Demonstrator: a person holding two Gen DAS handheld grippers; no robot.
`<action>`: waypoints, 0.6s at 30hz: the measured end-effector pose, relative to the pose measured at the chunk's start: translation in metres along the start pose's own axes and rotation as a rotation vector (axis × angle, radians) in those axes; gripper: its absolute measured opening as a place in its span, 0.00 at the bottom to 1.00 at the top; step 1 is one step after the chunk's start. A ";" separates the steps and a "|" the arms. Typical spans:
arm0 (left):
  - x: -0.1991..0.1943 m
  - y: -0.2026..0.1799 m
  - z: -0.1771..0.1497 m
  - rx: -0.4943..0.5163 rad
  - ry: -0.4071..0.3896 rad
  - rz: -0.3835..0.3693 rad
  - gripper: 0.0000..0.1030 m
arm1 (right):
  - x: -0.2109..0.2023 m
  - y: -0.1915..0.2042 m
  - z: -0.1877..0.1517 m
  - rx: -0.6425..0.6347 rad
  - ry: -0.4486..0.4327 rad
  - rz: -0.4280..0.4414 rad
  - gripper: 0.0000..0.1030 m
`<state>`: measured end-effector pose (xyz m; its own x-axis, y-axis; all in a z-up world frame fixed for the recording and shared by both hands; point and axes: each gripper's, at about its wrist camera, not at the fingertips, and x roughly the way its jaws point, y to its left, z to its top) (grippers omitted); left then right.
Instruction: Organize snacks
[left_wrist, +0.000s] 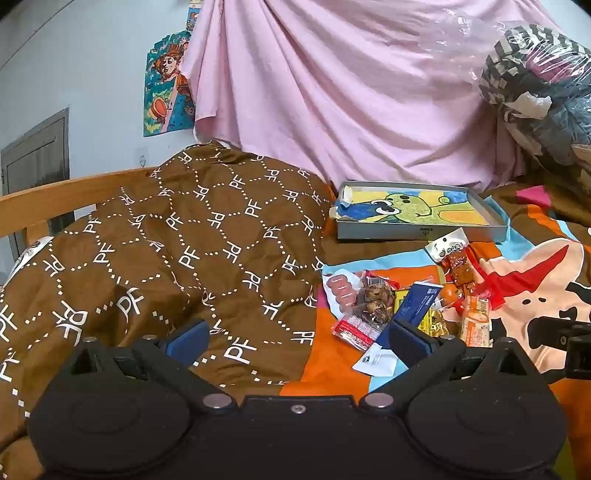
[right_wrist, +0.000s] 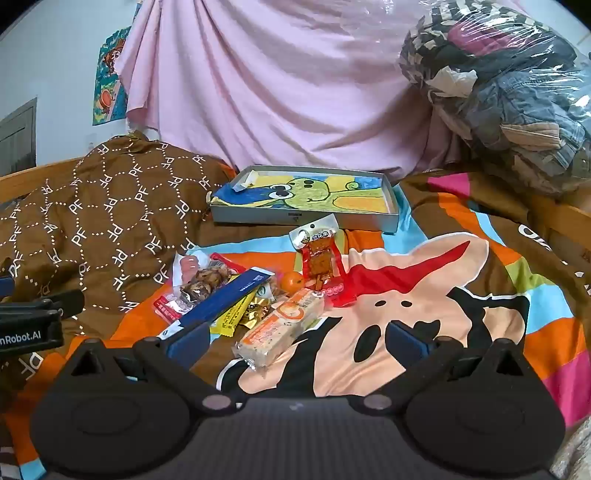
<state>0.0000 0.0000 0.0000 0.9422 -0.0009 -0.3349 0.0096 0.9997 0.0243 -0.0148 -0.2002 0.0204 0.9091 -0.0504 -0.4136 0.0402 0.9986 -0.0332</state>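
Two low cameras near the snack pile (left_wrist: 402, 306) (right_wrist: 251, 295), both facing the picture tray (left_wrist: 417, 210) (right_wrist: 306, 199) behind it.

Left tongs (left_wrist: 297, 341) and right tongs (right_wrist: 297, 341) gape wide, tilted slightly downward.

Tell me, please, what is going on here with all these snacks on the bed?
A person holds a hand-held gripper in each hand over a bed. The left hand-held gripper and the right hand-held gripper are both open and hold nothing. A pile of snack packets, with a small orange among them, lies loose on the cartoon bedspread. Behind it sits a shallow grey box, with no snacks visible in it. Sorting seems not yet begun.
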 end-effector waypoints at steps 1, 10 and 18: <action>0.000 0.000 0.000 -0.004 -0.003 -0.001 0.99 | 0.000 0.000 0.000 0.000 0.000 0.000 1.00; -0.002 0.000 0.003 0.003 -0.003 -0.005 0.99 | -0.001 0.001 0.000 -0.001 -0.003 0.002 1.00; -0.001 -0.001 0.000 0.007 -0.009 -0.003 0.99 | -0.002 0.002 0.000 -0.003 -0.006 0.000 1.00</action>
<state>-0.0006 -0.0010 0.0004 0.9451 -0.0041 -0.3268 0.0145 0.9995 0.0296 -0.0167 -0.1979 0.0214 0.9117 -0.0499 -0.4079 0.0387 0.9986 -0.0357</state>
